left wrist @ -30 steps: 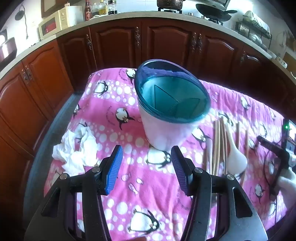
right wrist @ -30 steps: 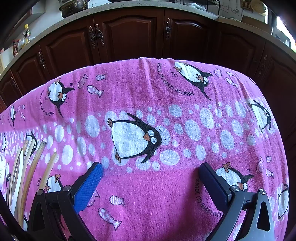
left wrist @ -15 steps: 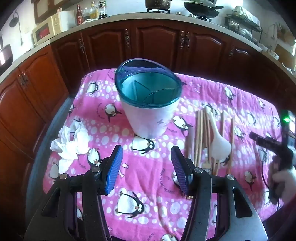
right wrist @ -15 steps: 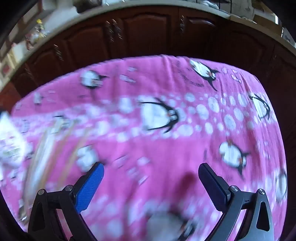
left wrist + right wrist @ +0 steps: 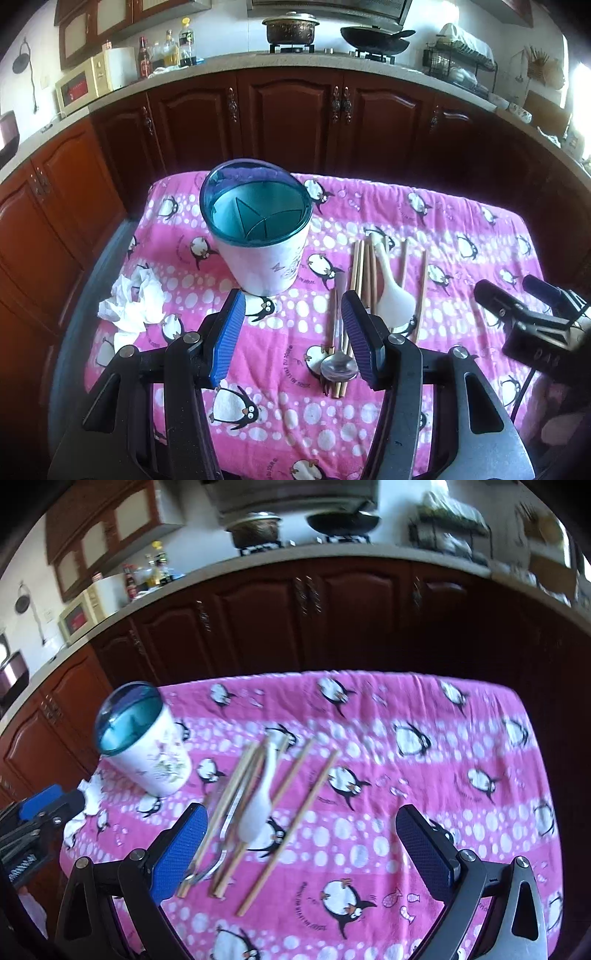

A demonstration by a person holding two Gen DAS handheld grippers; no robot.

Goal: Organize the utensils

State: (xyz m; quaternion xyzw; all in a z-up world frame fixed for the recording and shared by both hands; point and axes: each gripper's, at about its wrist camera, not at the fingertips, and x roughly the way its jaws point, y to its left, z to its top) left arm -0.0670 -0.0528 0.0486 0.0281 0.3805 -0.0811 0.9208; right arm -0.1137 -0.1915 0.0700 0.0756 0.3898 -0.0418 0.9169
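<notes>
A white utensil holder with a blue divided rim (image 5: 258, 236) stands upright on the pink penguin cloth (image 5: 461, 229); it also shows in the right wrist view (image 5: 147, 746). To its right lie several wooden chopsticks (image 5: 364, 273), a white ceramic spoon (image 5: 393, 291) and a metal spoon (image 5: 338, 365). In the right wrist view the chopsticks (image 5: 295, 819) and white spoon (image 5: 258, 812) lie just ahead. My left gripper (image 5: 291, 332) is open and empty above the cloth, in front of the holder. My right gripper (image 5: 301, 845) is wide open and empty, above the utensils.
A crumpled white tissue (image 5: 133, 302) lies on the cloth left of the holder. The right gripper (image 5: 524, 317) shows at the left wrist view's right edge. Dark wood cabinets (image 5: 288, 122) and a counter with pots stand behind the table.
Both grippers have pulled back and up, so more of the table shows. The right gripper has swung left, and the utensils and holder are now in its view. Both stay open.
</notes>
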